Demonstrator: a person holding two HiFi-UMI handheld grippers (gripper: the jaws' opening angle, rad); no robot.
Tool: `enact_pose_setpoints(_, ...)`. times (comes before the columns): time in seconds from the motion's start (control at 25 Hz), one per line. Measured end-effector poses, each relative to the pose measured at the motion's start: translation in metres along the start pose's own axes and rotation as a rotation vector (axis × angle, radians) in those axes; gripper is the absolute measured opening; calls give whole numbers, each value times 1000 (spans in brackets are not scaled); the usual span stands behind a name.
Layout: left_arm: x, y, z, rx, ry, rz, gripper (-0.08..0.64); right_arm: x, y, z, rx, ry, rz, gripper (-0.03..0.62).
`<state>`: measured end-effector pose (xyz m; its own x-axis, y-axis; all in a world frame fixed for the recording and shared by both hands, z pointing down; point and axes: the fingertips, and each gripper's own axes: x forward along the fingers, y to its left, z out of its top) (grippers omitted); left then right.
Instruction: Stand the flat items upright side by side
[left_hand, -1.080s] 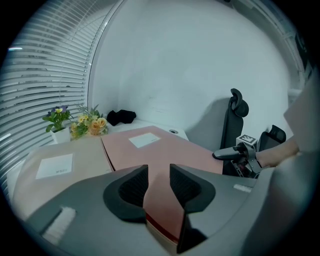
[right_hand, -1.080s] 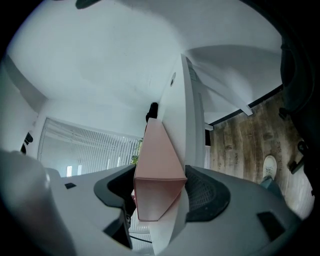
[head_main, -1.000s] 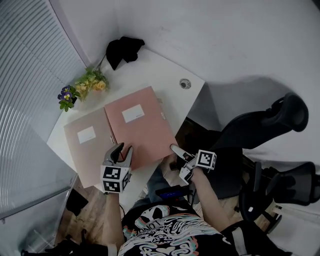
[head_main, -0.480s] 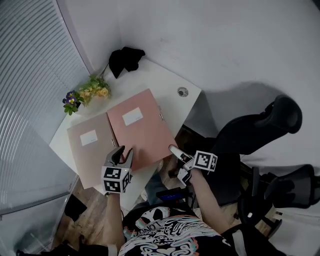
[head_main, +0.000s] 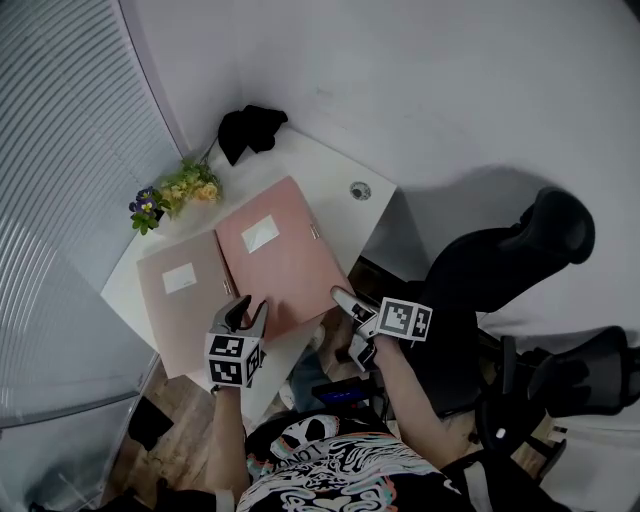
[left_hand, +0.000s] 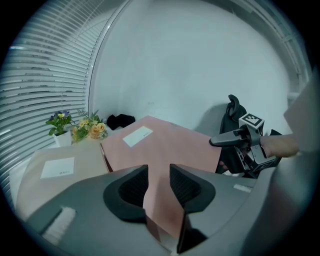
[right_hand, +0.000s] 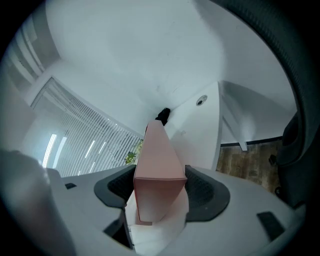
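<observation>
Two flat file folders lie side by side on the white desk (head_main: 335, 170): a beige-pink one (head_main: 178, 295) at the left and a pinker one (head_main: 280, 265) at the right, each with a white label. My left gripper (head_main: 246, 309) is shut on the pink folder's near left corner, whose thin edge runs between the jaws (left_hand: 159, 176). My right gripper (head_main: 344, 322) is shut on the same folder's near right corner. In the right gripper view the folder's thick end (right_hand: 159, 165) fills the wide gap between the pads. That side is lifted off the desk.
A pot of flowers (head_main: 178, 188) and a black cloth (head_main: 250, 128) sit at the desk's far left corner. A round cable grommet (head_main: 360, 190) lies near the right edge. Window blinds (head_main: 60, 200) run along the left. A black office chair (head_main: 520, 260) stands to the right.
My right gripper has risen and rolled with the pink folder's near right corner, tilting that side up. The left gripper has stayed on its corner.
</observation>
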<state>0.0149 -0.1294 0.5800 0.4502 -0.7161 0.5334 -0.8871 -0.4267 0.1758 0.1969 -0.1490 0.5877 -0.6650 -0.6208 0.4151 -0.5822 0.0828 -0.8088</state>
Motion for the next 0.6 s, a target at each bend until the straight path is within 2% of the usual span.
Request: enact_pose_setpoints(0.6, -17, -4, 13, -18, -47, -4, 135, -8, 42, 12, -220, -43, -77, 304)
